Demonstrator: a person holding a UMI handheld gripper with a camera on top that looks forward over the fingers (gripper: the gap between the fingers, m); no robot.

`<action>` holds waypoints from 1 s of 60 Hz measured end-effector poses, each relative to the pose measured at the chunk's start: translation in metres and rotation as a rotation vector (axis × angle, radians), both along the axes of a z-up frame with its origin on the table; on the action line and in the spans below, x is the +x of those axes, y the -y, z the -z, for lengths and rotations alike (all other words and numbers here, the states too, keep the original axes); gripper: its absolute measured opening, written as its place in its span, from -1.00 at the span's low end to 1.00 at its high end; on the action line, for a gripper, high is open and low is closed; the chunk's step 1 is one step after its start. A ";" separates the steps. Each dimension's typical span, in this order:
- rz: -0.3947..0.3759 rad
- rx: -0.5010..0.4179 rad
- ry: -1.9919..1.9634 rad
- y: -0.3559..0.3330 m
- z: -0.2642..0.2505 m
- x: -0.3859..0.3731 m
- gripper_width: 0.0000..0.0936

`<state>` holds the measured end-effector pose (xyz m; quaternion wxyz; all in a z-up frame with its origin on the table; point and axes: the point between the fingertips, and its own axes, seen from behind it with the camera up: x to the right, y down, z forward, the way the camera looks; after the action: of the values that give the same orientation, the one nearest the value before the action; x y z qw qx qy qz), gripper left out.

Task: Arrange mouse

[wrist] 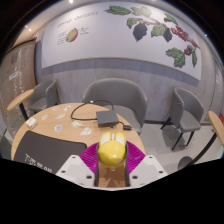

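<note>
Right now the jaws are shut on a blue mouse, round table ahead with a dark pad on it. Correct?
Not quite: the mouse is yellow, not blue. The gripper view shows it held between the magenta pads of the gripper, jaws shut on it. The rest holds: the round table lies ahead, with a dark pad on it.

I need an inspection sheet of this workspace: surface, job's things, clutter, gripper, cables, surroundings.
Surface: round wooden table, beyond the fingers.
Job's things: yellow mouse held between the pink pads.
Clutter: dark flat object and small light items on the table; a dark keyboard at its near edge.
Gripper: gripper shut on the mouse.
Cables: thin dark cable on the table.
Surroundings: grey chairs; wall mural of leaves and fruit.
</note>
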<state>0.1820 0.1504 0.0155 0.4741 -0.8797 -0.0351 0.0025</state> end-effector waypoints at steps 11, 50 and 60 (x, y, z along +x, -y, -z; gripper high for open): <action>-0.019 0.108 -0.130 0.049 -0.091 -0.081 -0.26; -0.186 -0.114 -0.090 0.122 0.027 -0.223 0.16; -0.295 -0.086 -0.108 0.153 -0.001 -0.215 0.83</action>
<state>-0.0331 -0.0025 0.0163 0.4316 -0.8832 -0.1384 0.1208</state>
